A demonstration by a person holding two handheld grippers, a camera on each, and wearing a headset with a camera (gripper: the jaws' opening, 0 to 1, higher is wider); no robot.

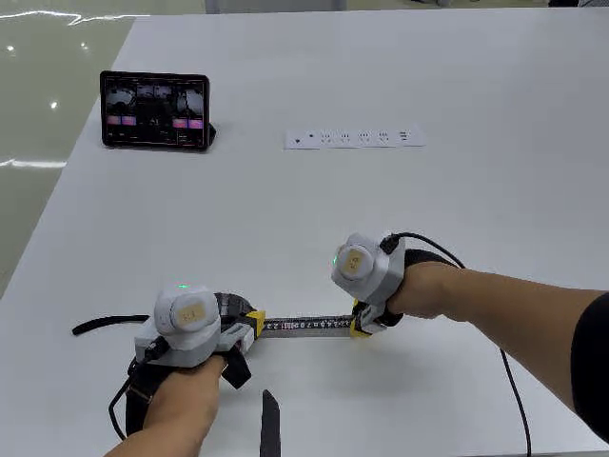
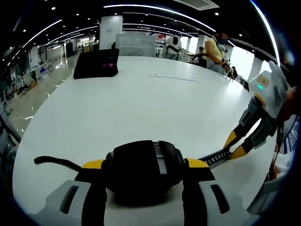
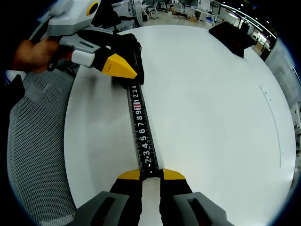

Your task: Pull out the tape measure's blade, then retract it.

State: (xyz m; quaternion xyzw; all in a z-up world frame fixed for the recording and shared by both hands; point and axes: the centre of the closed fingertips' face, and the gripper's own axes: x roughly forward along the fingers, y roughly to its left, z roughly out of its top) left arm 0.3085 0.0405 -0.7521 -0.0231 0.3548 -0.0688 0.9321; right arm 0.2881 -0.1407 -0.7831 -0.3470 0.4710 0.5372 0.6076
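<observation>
L gripper (image 2: 145, 164) holds rounded case (image 2: 141, 153); blade (image 3: 141, 127) flat

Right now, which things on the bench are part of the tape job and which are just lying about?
Job:
tape measure case, in the left gripper
blade, pinched by the right gripper

Lying about:
tablet
power strip

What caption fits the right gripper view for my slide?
Right gripper pinches the end of the blade, stretched out from the tape measure held by the left gripper.
</observation>
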